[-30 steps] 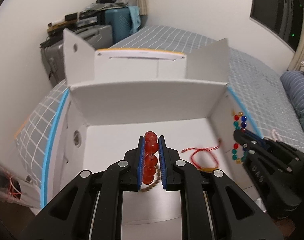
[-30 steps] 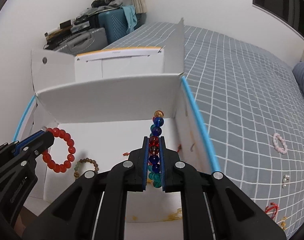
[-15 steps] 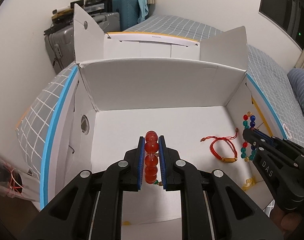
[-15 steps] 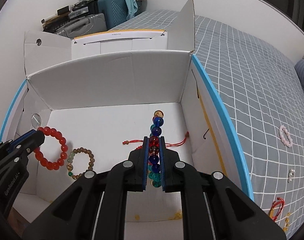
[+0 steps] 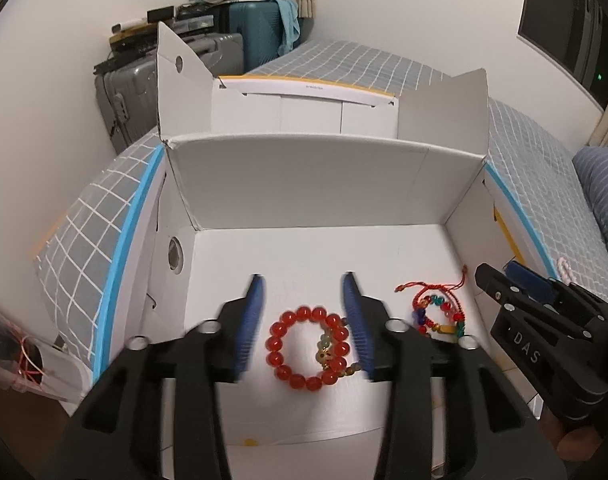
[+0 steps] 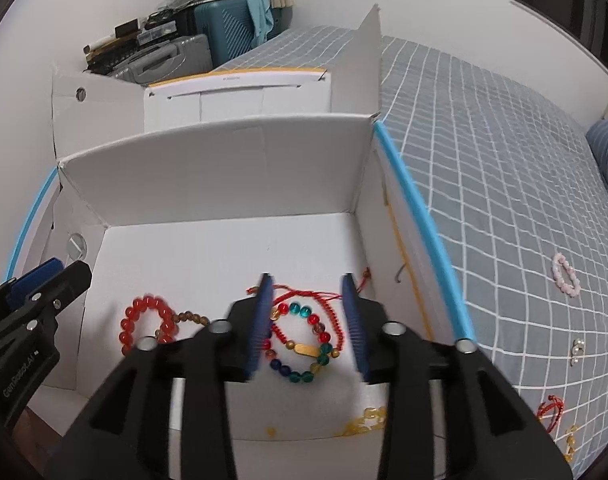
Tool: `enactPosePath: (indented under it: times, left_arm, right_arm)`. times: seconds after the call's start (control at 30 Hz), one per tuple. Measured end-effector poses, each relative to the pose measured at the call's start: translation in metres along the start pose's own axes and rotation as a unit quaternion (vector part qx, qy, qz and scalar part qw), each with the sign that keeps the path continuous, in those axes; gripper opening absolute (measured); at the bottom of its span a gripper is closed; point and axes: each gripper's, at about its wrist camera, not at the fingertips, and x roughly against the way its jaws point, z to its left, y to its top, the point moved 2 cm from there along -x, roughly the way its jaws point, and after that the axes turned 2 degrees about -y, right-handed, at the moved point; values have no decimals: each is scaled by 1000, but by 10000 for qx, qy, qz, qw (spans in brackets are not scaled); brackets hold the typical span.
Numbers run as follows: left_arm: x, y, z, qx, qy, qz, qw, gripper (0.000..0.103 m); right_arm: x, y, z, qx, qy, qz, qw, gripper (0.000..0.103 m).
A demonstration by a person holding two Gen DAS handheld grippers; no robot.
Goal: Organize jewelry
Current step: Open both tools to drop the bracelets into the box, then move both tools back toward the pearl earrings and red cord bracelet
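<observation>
A white cardboard box [image 5: 323, 184] lies open on the bed. My left gripper [image 5: 304, 292] is open above the box floor, and a red bead bracelet [image 5: 307, 352] lies below its jaws, overlapping a brown-green bead bracelet [image 5: 327, 356]. My right gripper [image 6: 307, 292] is open over a multicolour bead bracelet [image 6: 300, 344] that lies on a red cord bracelet [image 6: 304, 296]. The red bead bracelet [image 6: 144, 324] also shows at the left of the right wrist view. Both grippers are empty.
On the grey checked bedspread [image 6: 503, 160] right of the box lie a pink bead bracelet [image 6: 565, 274], small pearls [image 6: 577, 350] and a red cord piece [image 6: 551, 410]. Suitcases [image 5: 208, 56] stand against the far wall. The box flaps [image 5: 176, 80] stand upright.
Both grippers opened and let go: the red bead bracelet and the multicolour bracelet dropped onto the box floor. Both grippers pulled back slightly.
</observation>
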Motion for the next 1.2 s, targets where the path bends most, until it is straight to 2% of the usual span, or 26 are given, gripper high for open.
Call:
enactPosePath:
  times: [0.03, 0.13, 0.2, 0.27, 0.33, 0.47, 0.53, 0.7, 0.97, 1.2]
  left_arm:
    - [2, 1, -1, 9, -11, -46, 10000, 57]
    - [8, 5, -9, -45, 2, -142, 9999, 69]
    - [10, 7, -13, -45, -23, -170, 9998, 79]
    - [11, 9, -16, -36, -19, -195, 9998, 84]
    - [14, 10, -22, -56, 14, -247, 9997, 88]
    - [18, 13, -34, -88, -41, -340, 9994, 96]
    - [21, 14, -44, -122, -78, -371, 9992, 97]
    - [25, 16, -71, -227, -190, -397, 9988, 97]
    - [34, 13, -140, -582, -589, -450, 9956, 97]
    - [32, -7, -208, -952, -975, -293, 9902, 97]
  right_arm:
    - [4, 1, -4, -37, -10, -71, 10000, 53]
    - [13, 4, -13, -118, -91, -210, 9997, 69]
    - [18, 5, -19, -121, -120, -270, 9995, 74]
    - [22, 6, -22, -80, -33, -279, 9996, 75]
    - [28, 6, -29, -101, -235, -357, 9990, 84]
    - [45, 5, -45, -184, -243, -543, 9981, 87]
    - [52, 6, -55, -208, -333, -617, 9973, 91]
    - [66, 4, -88, -332, -566, -706, 9953, 92]
    - [87, -6, -160, -654, -1038, -721, 9898, 92]
    - [88, -23, -226, -1004, -1362, -512, 9842, 92]
